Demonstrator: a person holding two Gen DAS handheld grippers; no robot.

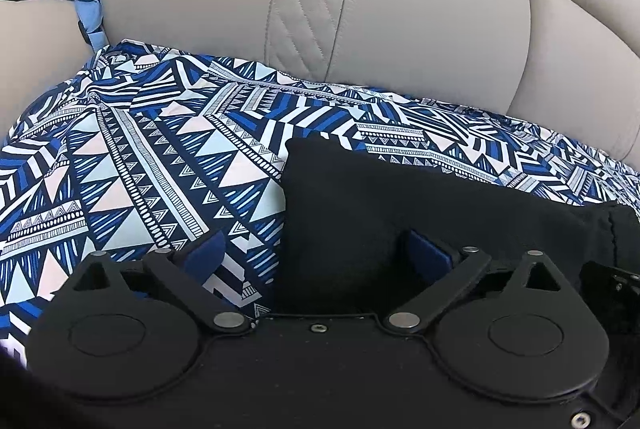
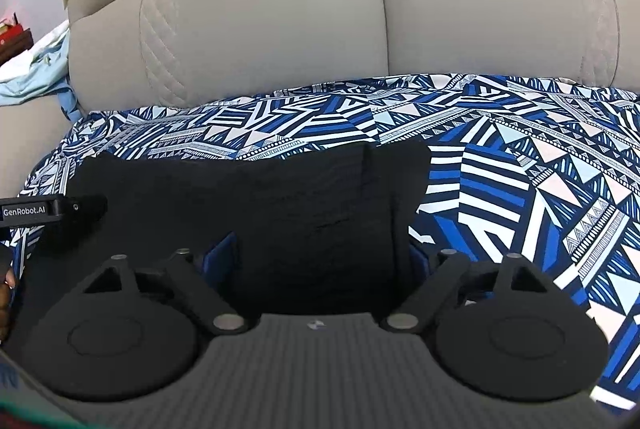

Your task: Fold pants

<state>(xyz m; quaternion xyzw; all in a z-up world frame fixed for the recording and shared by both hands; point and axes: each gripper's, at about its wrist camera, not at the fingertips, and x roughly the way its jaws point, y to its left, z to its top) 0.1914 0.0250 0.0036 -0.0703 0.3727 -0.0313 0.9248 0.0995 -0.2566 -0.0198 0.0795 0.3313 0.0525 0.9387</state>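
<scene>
Jaws spread wide on both grippers, black pants (image 2: 248, 197) lying between them, on patterned sheet (image 1: 140, 157)

Left hand-held gripper (image 1: 320, 253) and right hand-held gripper (image 2: 320, 257) both spread wide (fingers apart).

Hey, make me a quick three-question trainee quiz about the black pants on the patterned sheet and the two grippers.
1. True or false: the folded black pants lie on a blue-and-white geometric patterned sheet.
2. The left gripper is: A open, B shut.
3. Fill in: behind the sheet rises a beige leather sofa ____.

Key: 1 true; 2 A, and the right gripper is open too, its fingers either side of the pants; 3 backrest.
</scene>
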